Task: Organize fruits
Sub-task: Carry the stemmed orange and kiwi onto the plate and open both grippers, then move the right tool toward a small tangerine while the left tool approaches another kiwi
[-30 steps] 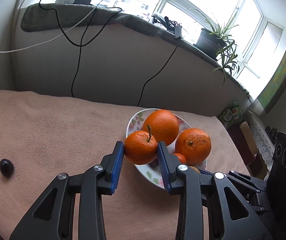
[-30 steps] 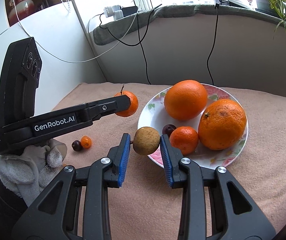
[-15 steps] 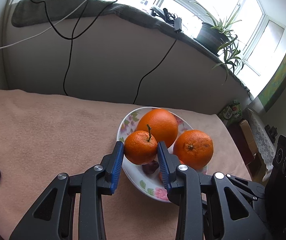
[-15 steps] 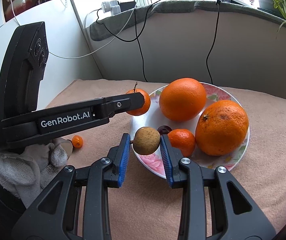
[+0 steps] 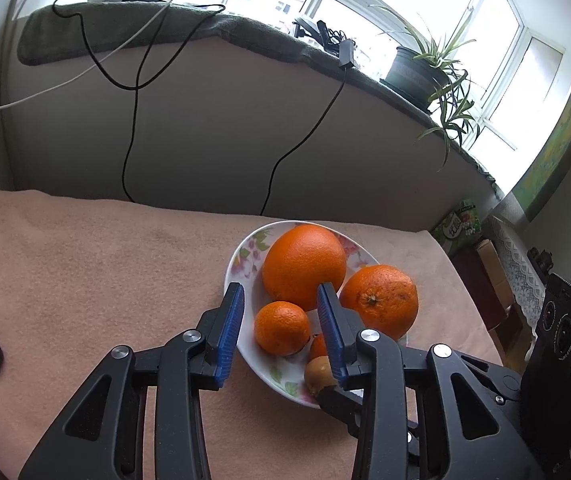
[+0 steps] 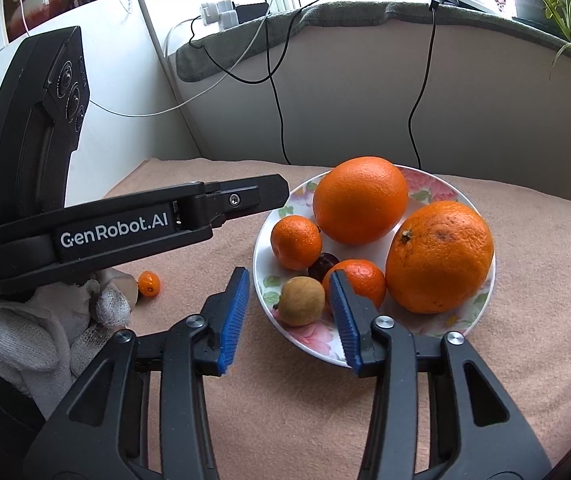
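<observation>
Right gripper (image 6: pixel 289 316) jaws are opening around the brown fruit (image 6: pixel 300 301), which rests in the floral plate (image 6: pixel 481 300). Left gripper (image 5: pixel 279 330) jaws are opening too, the small mandarin (image 5: pixel 282 328) lying loose between them beside two large oranges (image 5: pixel 304 266).

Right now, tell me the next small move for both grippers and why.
Probably draw both back. The left hand-held gripper and right hand-held gripper are opening; the small orange tangerine and tan round fruit already lie apart from the pads on the floral plate.
</observation>
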The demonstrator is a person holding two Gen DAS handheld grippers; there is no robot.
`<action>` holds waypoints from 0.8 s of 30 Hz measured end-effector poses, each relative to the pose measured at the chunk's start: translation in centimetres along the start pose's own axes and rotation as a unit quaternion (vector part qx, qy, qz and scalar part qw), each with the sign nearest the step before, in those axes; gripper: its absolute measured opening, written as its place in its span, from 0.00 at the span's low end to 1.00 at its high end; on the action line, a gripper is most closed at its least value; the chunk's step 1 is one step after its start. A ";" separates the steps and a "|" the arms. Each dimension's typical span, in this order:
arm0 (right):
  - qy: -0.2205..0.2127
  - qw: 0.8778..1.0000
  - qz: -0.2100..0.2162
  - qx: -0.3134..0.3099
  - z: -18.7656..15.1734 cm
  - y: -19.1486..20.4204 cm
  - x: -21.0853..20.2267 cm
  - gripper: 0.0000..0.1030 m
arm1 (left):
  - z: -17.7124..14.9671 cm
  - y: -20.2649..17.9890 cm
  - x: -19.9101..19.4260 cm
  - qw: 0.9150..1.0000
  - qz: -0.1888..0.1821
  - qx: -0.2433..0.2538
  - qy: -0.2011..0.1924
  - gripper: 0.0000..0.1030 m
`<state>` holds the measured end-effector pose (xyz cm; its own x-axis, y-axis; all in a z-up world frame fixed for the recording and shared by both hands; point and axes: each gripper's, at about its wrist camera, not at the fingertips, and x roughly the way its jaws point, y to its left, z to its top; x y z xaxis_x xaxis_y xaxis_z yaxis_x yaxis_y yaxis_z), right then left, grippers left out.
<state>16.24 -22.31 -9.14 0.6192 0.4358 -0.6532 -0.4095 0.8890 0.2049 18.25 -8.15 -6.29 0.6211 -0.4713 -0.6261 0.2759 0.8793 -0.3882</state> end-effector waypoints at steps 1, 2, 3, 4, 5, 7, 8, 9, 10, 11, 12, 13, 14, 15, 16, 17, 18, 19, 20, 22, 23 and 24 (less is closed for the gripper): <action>-0.002 1.000 0.000 -0.002 0.0 0.0 -0.1 0.60 | 0.0 0.0 0.0 1.000 0.000 0.001 -0.001 0.43; -0.003 1.000 -0.001 -0.004 0.0 0.1 -0.2 0.62 | 0.0 0.0 0.0 1.000 0.000 0.001 -0.001 0.44; -0.003 1.000 -0.002 -0.006 0.0 0.2 -0.2 0.64 | 0.0 -0.1 -0.1 1.000 0.000 0.002 -0.001 0.46; -0.004 1.000 -0.003 -0.008 0.1 0.3 -0.3 0.66 | 0.0 -0.1 -0.1 1.000 0.001 0.003 -0.001 0.48; -0.005 1.000 -0.004 -0.009 0.1 0.3 -0.3 0.70 | 0.0 -0.1 -0.1 1.000 0.002 0.003 -0.002 0.56; -0.010 1.000 -0.005 -0.010 0.1 0.4 -0.5 0.75 | 0.0 -0.2 -0.3 1.000 0.002 0.005 -0.007 0.61; -0.012 1.000 -0.004 -0.010 0.0 0.4 -0.6 0.78 | 0.0 -0.3 -0.4 1.000 0.003 0.006 -0.008 0.64; -0.013 1.000 -0.003 -0.009 0.0 0.4 -0.7 0.83 | 0.0 -0.3 -0.5 1.000 0.007 0.006 -0.008 0.73; -0.014 1.000 -0.001 -0.008 0.0 0.4 -0.8 0.85 | 0.1 -0.4 -0.6 1.000 0.013 0.005 -0.010 0.76; -0.015 1.000 0.000 -0.007 0.0 0.4 -0.9 0.87 | 0.1 -0.4 -0.6 1.000 0.016 0.006 -0.011 0.76; -0.015 1.000 0.000 -0.006 0.0 0.4 -0.9 0.87 | 0.2 -0.5 -0.7 1.000 0.018 0.006 -0.012 0.76; -0.014 1.000 -0.002 -0.005 0.0 0.4 -0.9 0.87 | 0.3 -0.5 -0.8 1.000 0.021 0.006 -0.012 0.77; -0.013 1.000 -0.003 -0.004 0.0 0.4 -0.9 0.88 | 0.3 -0.5 -0.9 1.000 0.026 0.006 -0.013 0.78; -0.012 1.000 -0.003 -0.003 0.0 0.4 -0.9 0.88 | 0.3 -0.5 -0.9 0.999 0.029 0.006 -0.013 0.78; -0.012 1.000 -0.003 -0.002 0.0 0.4 -0.9 0.88 | 0.3 -0.6 -1.0 0.999 0.031 0.006 -0.012 0.78; -0.013 1.000 -0.003 -0.001 0.0 0.4 -1.0 0.88 | 0.3 -0.5 -1.1 0.999 0.032 0.005 -0.013 0.78; -0.013 1.000 -0.003 -0.001 -0.1 0.4 -1.1 0.88 | 0.3 -0.5 -1.3 0.999 0.033 0.005 -0.014 0.78; -0.014 1.000 -0.002 0.000 -0.1 0.4 -1.2 0.88 | 0.2 -0.5 -1.4 0.999 0.035 0.005 -0.015 0.78; -0.015 1.000 -0.002 0.001 -0.2 0.4 -1.3 0.88 | 0.2 -0.5 -1.6 0.999 0.036 0.005 -0.017 0.78; -0.020 1.000 -0.001 0.002 -0.3 0.4 -1.6 0.88 | 0.1 -0.5 -2.0 0.999 0.039 0.006 -0.020 0.78; -0.022 1.000 -0.001 0.003 -0.4 0.4 -1.8 0.88 | 0.1 -0.6 -2.2 0.999 0.041 0.007 -0.022 0.78; -0.025 1.000 -0.002 0.004 -0.4 0.5 -1.9 0.88 | 0.0 -0.6 -2.4 0.999 0.041 0.008 -0.024 0.78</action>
<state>14.61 -22.79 -8.11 0.6531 0.4390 -0.6171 -0.4027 0.8914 0.2079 16.59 -7.51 -4.54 0.6764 -0.3934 -0.6227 0.2330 0.9163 -0.3257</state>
